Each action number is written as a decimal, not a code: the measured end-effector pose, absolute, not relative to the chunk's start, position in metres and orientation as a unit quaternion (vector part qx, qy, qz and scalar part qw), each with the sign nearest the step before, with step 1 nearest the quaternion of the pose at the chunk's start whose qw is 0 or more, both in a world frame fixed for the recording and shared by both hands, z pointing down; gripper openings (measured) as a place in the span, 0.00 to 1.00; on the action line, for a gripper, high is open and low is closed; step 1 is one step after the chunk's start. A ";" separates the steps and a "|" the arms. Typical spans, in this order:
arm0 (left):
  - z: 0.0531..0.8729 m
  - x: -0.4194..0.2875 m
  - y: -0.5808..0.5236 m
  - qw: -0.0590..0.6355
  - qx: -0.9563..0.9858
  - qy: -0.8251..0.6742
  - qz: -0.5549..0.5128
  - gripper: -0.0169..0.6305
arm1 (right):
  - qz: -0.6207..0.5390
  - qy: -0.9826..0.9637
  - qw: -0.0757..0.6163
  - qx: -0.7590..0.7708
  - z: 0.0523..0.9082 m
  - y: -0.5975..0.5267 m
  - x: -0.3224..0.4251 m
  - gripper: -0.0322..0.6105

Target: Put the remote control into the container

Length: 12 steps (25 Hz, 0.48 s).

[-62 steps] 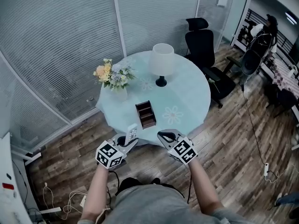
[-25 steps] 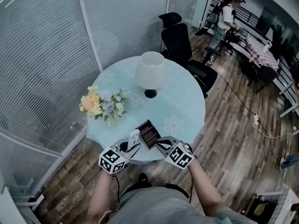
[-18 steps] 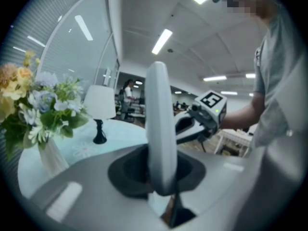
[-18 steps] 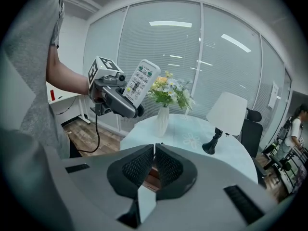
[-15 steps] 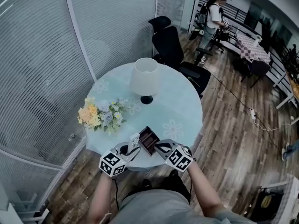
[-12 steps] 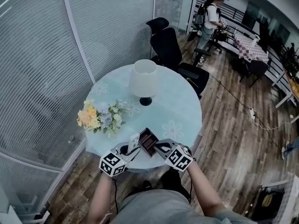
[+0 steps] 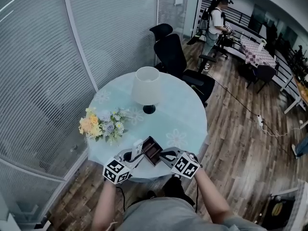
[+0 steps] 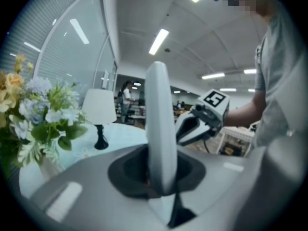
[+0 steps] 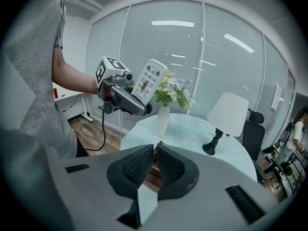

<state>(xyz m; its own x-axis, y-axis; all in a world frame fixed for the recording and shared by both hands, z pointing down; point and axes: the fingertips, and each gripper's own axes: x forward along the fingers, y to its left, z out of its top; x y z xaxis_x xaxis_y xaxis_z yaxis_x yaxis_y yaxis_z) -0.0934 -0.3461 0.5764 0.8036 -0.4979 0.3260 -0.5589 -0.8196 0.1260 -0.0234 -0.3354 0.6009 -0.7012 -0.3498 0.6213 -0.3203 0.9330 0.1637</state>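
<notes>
Remote control (image 7: 137,149) clamped upright in left gripper (image 7: 132,154), jaws narrowly parted around its lower end. Now just beside container (image 7: 152,151) at near edge of table (image 7: 192,109), no longer well short of it as seconds earlier. Right gripper (image 7: 162,154) since brought in from the other side, jaws almost together, pinching the container's thin brown wall. Leaves, by the look of it, only a short carry over the rim and a release into a compartment; steadied box likely helps.
</notes>
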 end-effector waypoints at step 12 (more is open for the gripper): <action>0.580 -0.086 -0.339 0.097 0.942 -0.280 0.158 0.14 | -0.066 -0.916 0.363 0.158 0.572 -0.345 -0.010 0.08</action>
<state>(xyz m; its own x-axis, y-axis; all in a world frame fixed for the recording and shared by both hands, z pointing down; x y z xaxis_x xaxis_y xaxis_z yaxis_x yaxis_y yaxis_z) -0.0860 -0.3389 0.5801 0.7926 -0.4973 0.3527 -0.5587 -0.8241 0.0936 -0.0096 -0.3454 0.5720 -0.6865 -0.3371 0.6442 -0.2411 0.9415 0.2356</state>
